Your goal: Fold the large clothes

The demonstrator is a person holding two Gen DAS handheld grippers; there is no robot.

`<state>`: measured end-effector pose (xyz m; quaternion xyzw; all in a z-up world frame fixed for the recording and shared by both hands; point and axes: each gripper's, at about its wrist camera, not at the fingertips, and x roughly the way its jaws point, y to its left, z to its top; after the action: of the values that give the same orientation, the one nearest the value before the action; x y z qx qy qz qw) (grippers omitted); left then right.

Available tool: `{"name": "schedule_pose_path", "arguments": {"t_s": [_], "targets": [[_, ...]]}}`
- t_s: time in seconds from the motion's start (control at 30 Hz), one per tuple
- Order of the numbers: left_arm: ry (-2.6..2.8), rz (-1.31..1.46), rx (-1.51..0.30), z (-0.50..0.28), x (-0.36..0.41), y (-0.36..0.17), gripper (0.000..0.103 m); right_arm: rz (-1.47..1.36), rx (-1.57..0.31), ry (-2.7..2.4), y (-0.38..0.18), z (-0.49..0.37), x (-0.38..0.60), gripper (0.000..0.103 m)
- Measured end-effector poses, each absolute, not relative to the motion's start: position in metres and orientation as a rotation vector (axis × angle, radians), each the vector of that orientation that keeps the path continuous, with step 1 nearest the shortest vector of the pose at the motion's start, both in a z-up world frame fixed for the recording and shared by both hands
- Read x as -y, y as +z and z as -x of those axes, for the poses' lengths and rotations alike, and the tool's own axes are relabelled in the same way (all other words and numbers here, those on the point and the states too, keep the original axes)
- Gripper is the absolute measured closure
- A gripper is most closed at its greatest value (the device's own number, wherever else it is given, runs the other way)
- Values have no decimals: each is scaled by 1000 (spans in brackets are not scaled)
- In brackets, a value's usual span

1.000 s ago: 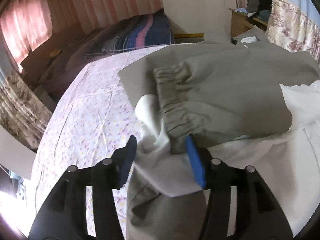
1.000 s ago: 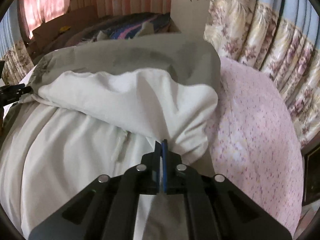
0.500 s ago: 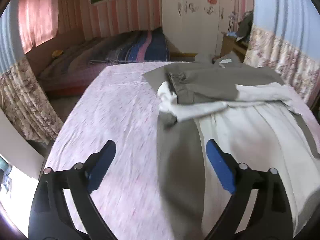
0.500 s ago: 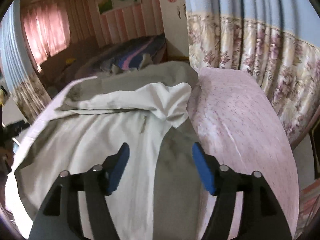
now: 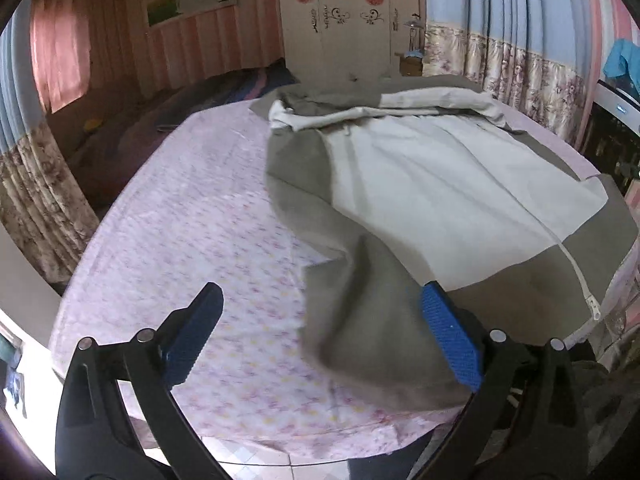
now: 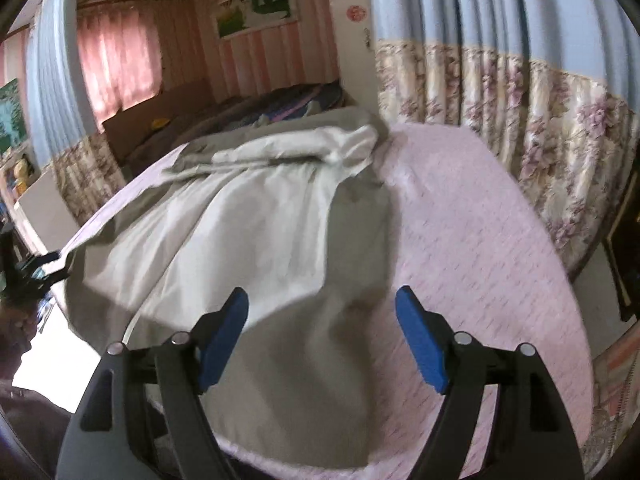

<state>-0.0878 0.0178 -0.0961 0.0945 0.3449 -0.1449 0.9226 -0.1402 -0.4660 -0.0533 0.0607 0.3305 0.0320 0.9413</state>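
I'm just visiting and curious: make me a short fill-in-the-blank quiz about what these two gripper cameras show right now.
1. The grey and white jacket lies on a bed covered by a floral sheet whose main colour is ____.
2. The left gripper has its jaws ____, with nothing pinched between them.
3. The pads on the right gripper are coloured ____.
4. The jacket's white ____ runs along its near edge.

Missing words: pink; open; blue; zipper

Jacket (image 6: 256,216): lying spread across the bed (image 6: 472,220)
Right gripper (image 6: 322,306): jaws standing apart, gripping nothing, hovering above the grey hem
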Motion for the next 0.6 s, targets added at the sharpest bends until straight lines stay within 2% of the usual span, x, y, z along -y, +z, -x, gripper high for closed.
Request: {"name": "schedule_pose_path", "arguments": {"t_s": [0.23, 0.27, 0.3, 0.37, 0.4, 0.43, 0.5, 0.6], "targets": [[-367, -169, -739, 74, 6, -124, 5, -148, -759, 40, -90, 144, 464, 29], [-391, -157, -755, 72, 11, -129, 7, -168, -777, 49, -97, 142, 465, 40], [-409, -156, -765, 71, 16, -134, 12, -194, -790, 58, -102, 140, 465, 60], [-393, -199, -763, 71, 24, -138, 26, -261, -825, 84, -111, 137, 467, 76], [-399, -210, -767, 70, 27, -137, 53, -274, -822, 98, -111, 137, 466, 86], [-408, -211, -777, 68, 28, -133, 86, -266, -815, 108, -109, 137, 464, 89], [-411, -191, -802, 62, 24, -121, 96, -235, -780, 115, -97, 139, 459, 93], [-420, -228, -797, 59, 25, -91, 98, -221, -701, 131, -71, 142, 457, 96]]}}
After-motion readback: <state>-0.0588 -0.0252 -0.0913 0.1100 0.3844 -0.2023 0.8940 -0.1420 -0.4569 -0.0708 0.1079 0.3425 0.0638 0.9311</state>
